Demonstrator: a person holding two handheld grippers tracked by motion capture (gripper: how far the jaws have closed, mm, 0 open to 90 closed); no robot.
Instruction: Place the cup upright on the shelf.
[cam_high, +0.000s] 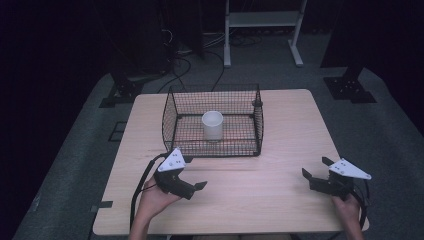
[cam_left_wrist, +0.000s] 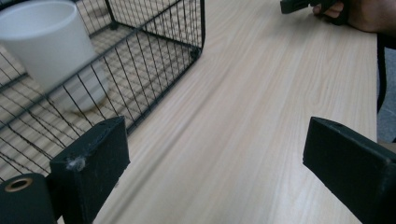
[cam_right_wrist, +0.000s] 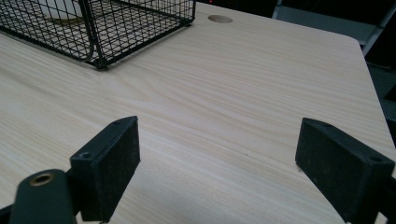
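White cup (cam_left_wrist: 51, 46) cut off at top edge, blurred behind wire basket (cam_left_wrist: 154, 60) mesh, other gripper (cam_left_wrist: 303, 5) cropped

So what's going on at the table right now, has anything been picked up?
Nothing is held. A person has a set of tongs in each hand, both resting low over the wooden table with jaws wide open. The left tongs sit just in front of the black wire basket, angled toward the right. The right tongs are near the table's right edge, well clear of the basket. A white cup stands upright inside the basket, untouched.
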